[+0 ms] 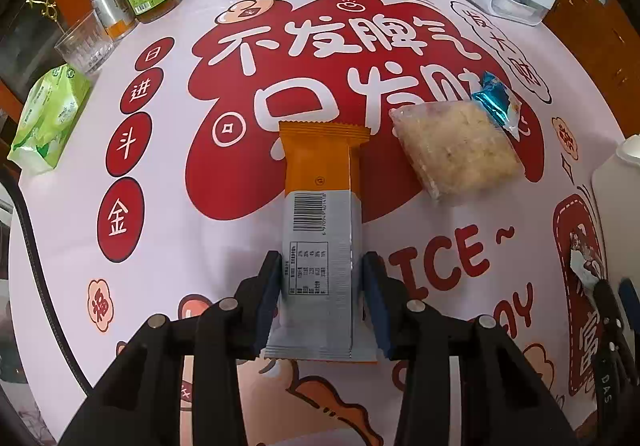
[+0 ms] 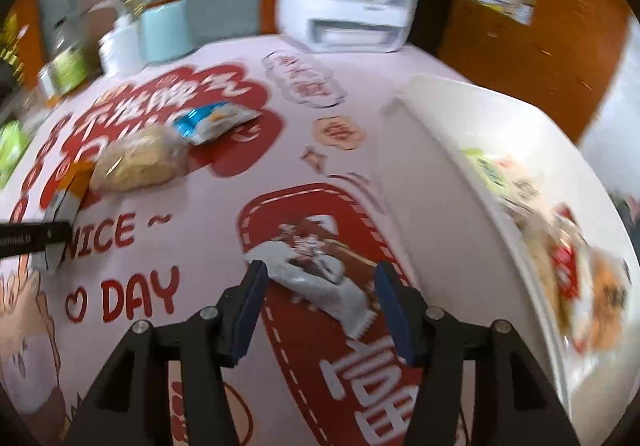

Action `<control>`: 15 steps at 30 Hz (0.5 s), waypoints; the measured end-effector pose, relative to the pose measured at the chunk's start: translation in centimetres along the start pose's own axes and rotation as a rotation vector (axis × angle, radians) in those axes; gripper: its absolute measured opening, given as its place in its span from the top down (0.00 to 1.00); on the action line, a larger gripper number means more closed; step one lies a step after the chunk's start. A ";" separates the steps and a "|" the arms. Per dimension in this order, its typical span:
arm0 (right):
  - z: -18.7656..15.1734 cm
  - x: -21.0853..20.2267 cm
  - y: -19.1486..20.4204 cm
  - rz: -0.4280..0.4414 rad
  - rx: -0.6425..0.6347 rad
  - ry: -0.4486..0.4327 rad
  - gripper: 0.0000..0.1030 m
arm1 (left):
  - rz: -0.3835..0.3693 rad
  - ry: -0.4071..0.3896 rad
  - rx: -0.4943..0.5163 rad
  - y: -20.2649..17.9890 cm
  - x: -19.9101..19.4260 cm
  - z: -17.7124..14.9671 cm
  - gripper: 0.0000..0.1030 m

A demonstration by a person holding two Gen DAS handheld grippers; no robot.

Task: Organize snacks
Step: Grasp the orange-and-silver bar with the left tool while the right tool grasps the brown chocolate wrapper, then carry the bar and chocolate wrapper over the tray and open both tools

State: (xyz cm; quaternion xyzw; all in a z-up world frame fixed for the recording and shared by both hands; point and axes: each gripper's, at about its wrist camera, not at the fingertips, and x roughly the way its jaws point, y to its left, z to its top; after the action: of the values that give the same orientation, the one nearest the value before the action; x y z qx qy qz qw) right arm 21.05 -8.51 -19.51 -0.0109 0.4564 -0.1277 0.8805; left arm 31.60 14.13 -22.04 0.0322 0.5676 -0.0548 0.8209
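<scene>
Left tool [image 1: 322, 278] spread around the orange bar [image 1: 320, 214] mid-surface, right tool [image 2: 320, 286] spread over the white-brown packet [image 2: 320, 266] beside the bin [image 2: 440, 150] — slick wrappers could squirt free if pinched off-centre.

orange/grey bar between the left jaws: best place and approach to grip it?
Grip the orange and grey bar across its narrow width at the grey near end, coming from that end along its length. It lies flat and long, pointing away from the left gripper, whose open jaws already straddle both long edges there.
</scene>
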 end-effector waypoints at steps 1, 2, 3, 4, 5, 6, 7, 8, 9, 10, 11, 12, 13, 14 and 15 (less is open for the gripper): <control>0.2 0.5 0.2 0.007 -0.023 0.018 0.45 | -0.001 0.001 0.001 0.1 0.0 0.0 0.62; 0.5 1.1 0.3 0.010 -0.044 0.043 0.45 | -0.002 0.002 0.001 0.2 0.0 -0.1 0.62; 0.7 1.7 0.4 0.008 -0.066 0.073 0.45 | -0.001 0.004 -0.002 0.3 0.0 -0.1 0.62; 0.8 1.8 0.3 0.015 -0.076 0.076 0.43 | -0.002 0.005 -0.005 0.4 0.0 -0.2 0.62; 1.1 2.0 0.0 0.036 -0.080 0.099 0.42 | -0.003 0.005 -0.007 0.5 -0.1 -0.2 0.62; 1.3 2.2 -0.2 0.052 -0.072 0.114 0.41 | -0.003 0.005 -0.009 0.6 -0.1 -0.3 0.61; 1.5 2.5 -0.4 0.074 -0.062 0.142 0.40 | -0.004 0.005 -0.014 0.8 -0.1 -0.4 0.61; 1.7 2.8 -0.5 0.094 -0.060 0.163 0.40 | -0.006 0.004 -0.018 0.9 -0.1 -0.4 0.61; 1.8 2.9 -0.5 0.106 -0.069 0.180 0.40 | -0.008 0.002 -0.022 1.0 -0.2 -0.5 0.61; 2.0 2.9 -0.4 0.105 -0.078 0.187 0.40 | -0.009 0.001 -0.023 1.1 -0.2 -0.6 0.61; 2.0 2.9 -0.3 0.103 -0.088 0.188 0.40 | -0.008 0.000 -0.025 1.2 -0.2 -0.7 0.61; 2.0 3.0 -0.2 0.104 -0.095 0.188 0.40 | -0.007 -0.001 -0.029 1.2 -0.2 -0.7 0.61; 2.0 2.9 -0.2 0.106 -0.094 0.191 0.42 | -0.008 -0.002 -0.032 1.3 -0.2 -0.8 0.61; 2.1 2.9 -0.3 0.105 -0.092 0.188 0.47 | -0.010 -0.002 -0.037 1.3 -0.3 -0.8 0.61; 2.1 2.8 -0.3 0.096 -0.098 0.184 0.57 | -0.011 -0.002 -0.042 1.4 -0.3 -0.9 0.61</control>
State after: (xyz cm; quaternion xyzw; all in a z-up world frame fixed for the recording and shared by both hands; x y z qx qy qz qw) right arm 24.22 -9.68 -20.44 -0.0201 0.5411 -0.0633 0.8383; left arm 30.86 15.63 -22.10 0.0119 0.5681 -0.0473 0.8215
